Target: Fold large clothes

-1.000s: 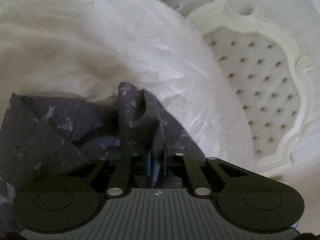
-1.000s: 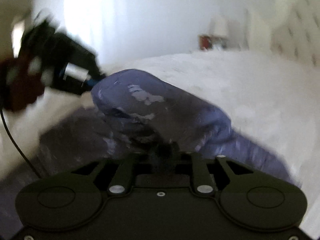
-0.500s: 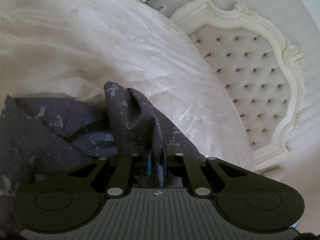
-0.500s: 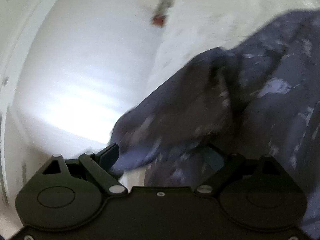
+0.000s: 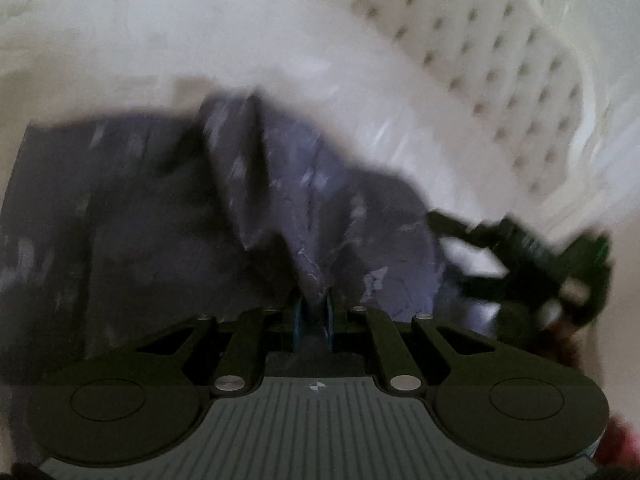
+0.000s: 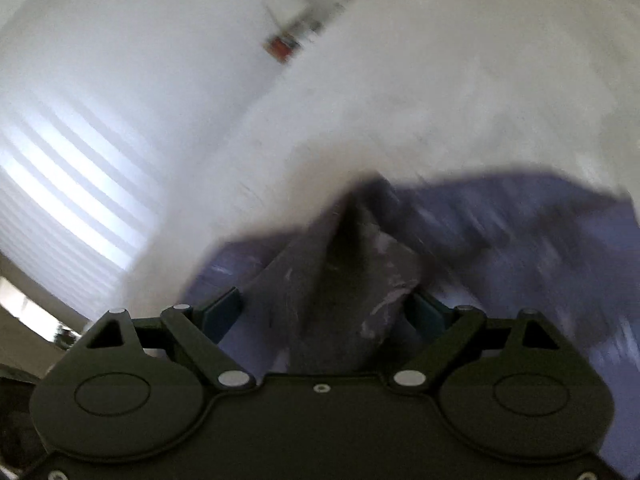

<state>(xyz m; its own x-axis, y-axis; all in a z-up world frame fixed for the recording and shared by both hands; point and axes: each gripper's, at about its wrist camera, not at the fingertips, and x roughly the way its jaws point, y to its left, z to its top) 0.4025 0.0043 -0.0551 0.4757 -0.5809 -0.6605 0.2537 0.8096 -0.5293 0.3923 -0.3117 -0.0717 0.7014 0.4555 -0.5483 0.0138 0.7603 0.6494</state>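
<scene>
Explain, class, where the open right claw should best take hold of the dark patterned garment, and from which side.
Probably the raised fold of the garment standing between the right claw's open pads: it forms a thin ridge. Come straight ahead, one pad each side.

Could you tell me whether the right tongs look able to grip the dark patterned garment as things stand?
Probably yes: the right tongs stand open with a fold of the garment between them, nothing blocking.

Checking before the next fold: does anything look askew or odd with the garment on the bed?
The dark patterned garment is bunched into ridges, not flat, on the white bed. The left gripper pinches a fold; the right gripper has just been opening around another. No damage visible.
</scene>
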